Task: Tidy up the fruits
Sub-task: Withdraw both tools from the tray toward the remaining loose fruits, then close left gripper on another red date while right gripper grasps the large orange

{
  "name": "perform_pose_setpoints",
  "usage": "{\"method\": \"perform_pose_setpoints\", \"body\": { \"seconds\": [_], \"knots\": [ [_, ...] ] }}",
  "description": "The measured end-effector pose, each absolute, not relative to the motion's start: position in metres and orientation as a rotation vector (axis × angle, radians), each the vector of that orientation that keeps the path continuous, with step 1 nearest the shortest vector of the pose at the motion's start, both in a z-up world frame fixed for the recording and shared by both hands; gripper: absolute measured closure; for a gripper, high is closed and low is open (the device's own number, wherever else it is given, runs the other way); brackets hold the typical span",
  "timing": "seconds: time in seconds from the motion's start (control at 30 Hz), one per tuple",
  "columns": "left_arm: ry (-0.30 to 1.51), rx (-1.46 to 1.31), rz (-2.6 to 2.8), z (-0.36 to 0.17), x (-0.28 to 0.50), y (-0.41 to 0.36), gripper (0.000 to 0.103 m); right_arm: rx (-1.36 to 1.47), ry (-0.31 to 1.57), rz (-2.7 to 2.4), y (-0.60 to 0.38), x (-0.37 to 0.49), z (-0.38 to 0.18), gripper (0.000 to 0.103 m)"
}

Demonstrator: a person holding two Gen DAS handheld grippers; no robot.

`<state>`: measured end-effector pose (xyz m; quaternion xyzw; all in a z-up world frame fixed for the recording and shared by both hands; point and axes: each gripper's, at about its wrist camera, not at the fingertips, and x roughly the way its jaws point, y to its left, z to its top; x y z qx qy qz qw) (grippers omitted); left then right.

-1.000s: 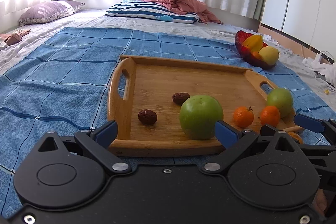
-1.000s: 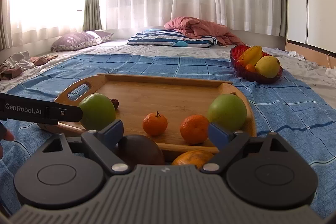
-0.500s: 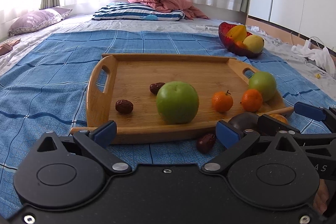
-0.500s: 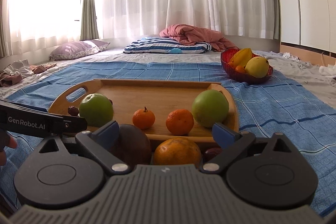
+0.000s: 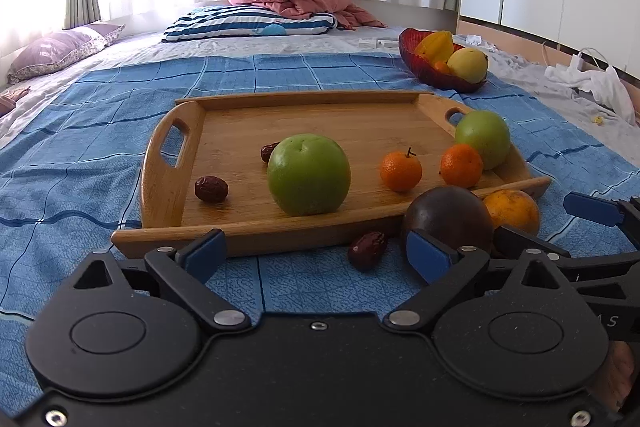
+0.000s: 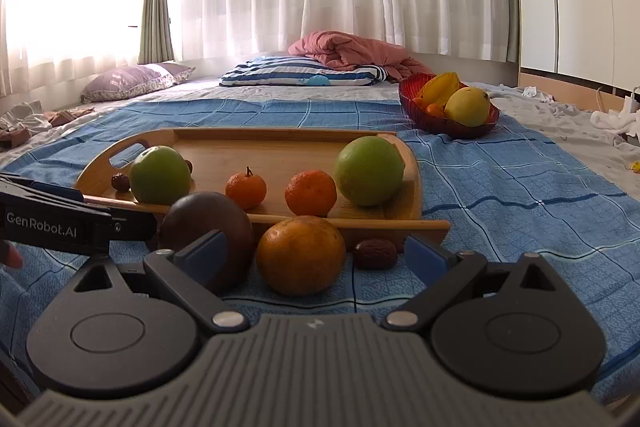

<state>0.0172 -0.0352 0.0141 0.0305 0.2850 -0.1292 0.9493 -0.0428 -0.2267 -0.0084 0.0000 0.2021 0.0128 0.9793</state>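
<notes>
Bamboo is catching the window light where the wooden tray (image 5: 384, 119) is sitting on the blue checked blanket (image 5: 100, 131), already carrying two green apples (image 5: 308, 179), two mandarins (image 5: 401, 171) and a pair of dried red dates (image 5: 211, 189). Three pieces are still lying off it on the blanket, just in front of its near rim: a dark brown round fruit (image 6: 206, 227), which I cannot name with confidence, a larger orange (image 6: 301, 255) beside it, and a third date (image 6: 376, 253) to the right of that. The left gripper (image 5: 316, 253) is hovering low with its blue pads spread wide and nothing between them; the stray date is lying just ahead of it. The right gripper (image 6: 316, 253) is likewise gaping and empty, and the orange is sitting almost squarely in the gap ahead of its fingers, with the brown fruit partly behind its left pad. A red bowl (image 6: 412, 107) holding a starfruit, a yellow pear-like fruit and something small and orange is standing well beyond the tray on the far right. To my eye the work is sitting between placements, the person lining up for the next pick of the loose fruit. That move is calling for the right gripper to ease forward around the orange, close gently on its widest part without nudging the brown fruit, then lift it over the tray's low rim to a bare patch of wood.
</notes>
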Motion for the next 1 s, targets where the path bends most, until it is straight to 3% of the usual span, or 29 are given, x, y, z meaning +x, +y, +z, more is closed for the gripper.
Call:
{"method": "perform_pose_setpoints", "body": {
  "seconds": [0.13,0.2,0.4,0.53,0.7,0.87,1.0],
  "knots": [
    [0.596,0.069,-0.279,0.012,0.017,-0.039,0.03,-0.05,0.424,0.001,-0.224,-0.043,-0.012,0.014],
    [0.615,0.068,-0.292,0.01,0.018,-0.041,0.049,-0.054,0.429,0.002,-0.223,-0.044,-0.014,0.02],
    [0.643,0.062,-0.318,0.005,0.02,-0.047,0.069,-0.07,0.427,0.038,-0.218,-0.044,-0.015,0.033],
    [0.647,0.06,-0.334,0.005,0.023,-0.052,0.073,-0.102,0.42,0.054,-0.214,-0.045,-0.014,0.04],
    [0.655,0.057,-0.325,0.002,0.028,-0.057,0.075,-0.106,0.428,0.103,-0.217,-0.043,-0.013,0.042],
    [0.67,0.02,-0.342,0.001,0.034,-0.057,0.082,-0.127,0.437,0.161,-0.225,-0.039,-0.011,0.04],
    [0.658,0.032,-0.337,0.003,0.032,-0.058,0.083,-0.127,0.443,0.214,-0.234,-0.033,-0.011,0.034]
  ]
}}
